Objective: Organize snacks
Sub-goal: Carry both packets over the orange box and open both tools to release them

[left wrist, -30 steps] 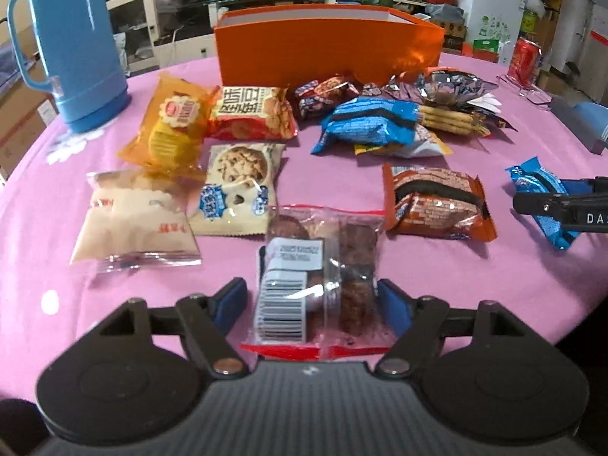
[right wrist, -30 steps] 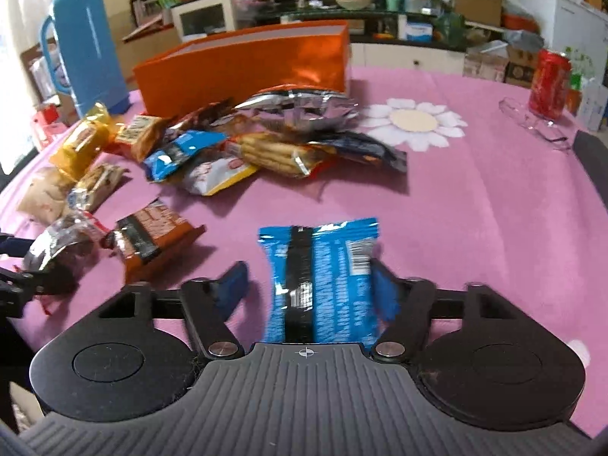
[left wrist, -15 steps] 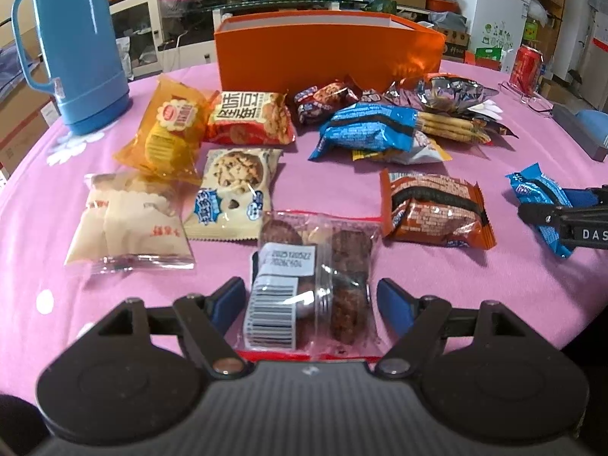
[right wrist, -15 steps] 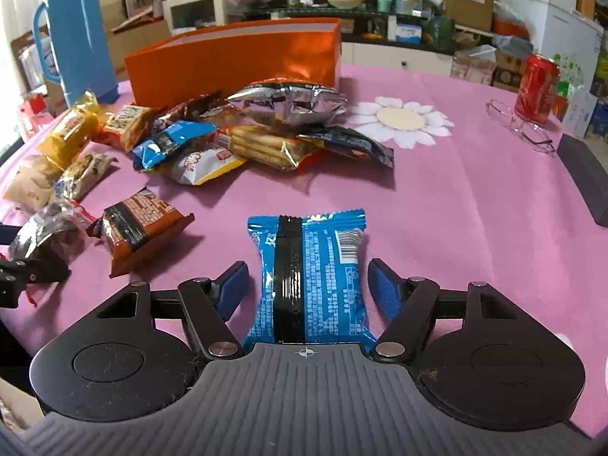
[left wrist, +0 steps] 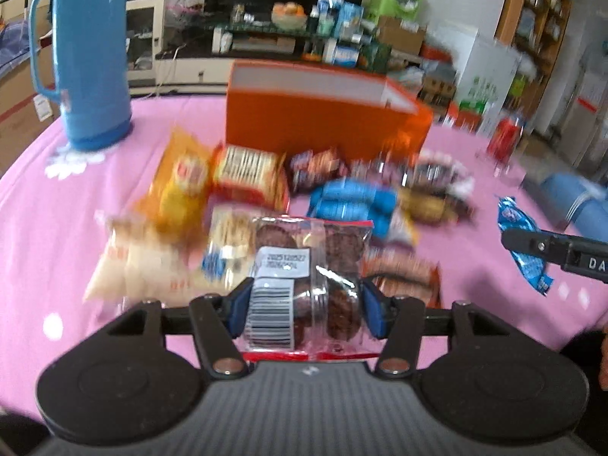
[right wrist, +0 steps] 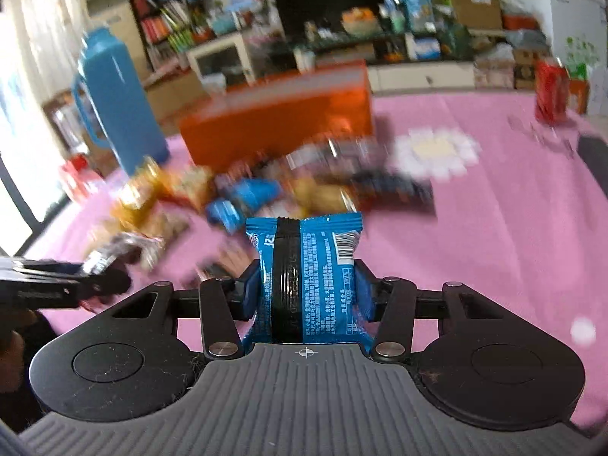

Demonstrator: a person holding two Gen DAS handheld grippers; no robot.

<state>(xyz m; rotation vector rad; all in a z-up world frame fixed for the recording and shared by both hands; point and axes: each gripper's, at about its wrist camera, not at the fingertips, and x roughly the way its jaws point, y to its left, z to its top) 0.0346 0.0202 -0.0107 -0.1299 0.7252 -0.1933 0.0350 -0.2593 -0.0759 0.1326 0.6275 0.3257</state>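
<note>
Your left claw (left wrist: pixel 304 306) is closing its jaws on a clear cookie pack (left wrist: pixel 309 285), pads pressed to both sides. Your right claw (right wrist: pixel 306 294) is closing on a blue snack packet (right wrist: pixel 309 277), likewise gripped. Both are held above the pink worktop (right wrist: pixel 494 235), the orange box (left wrist: pixel 323 117) well beyond.

Left gripper (left wrist: pixel 304 306) jaws closing on clear cookie packet (left wrist: pixel 309 277); orange box (left wrist: pixel 323 121) well beyond, ahead.
</note>
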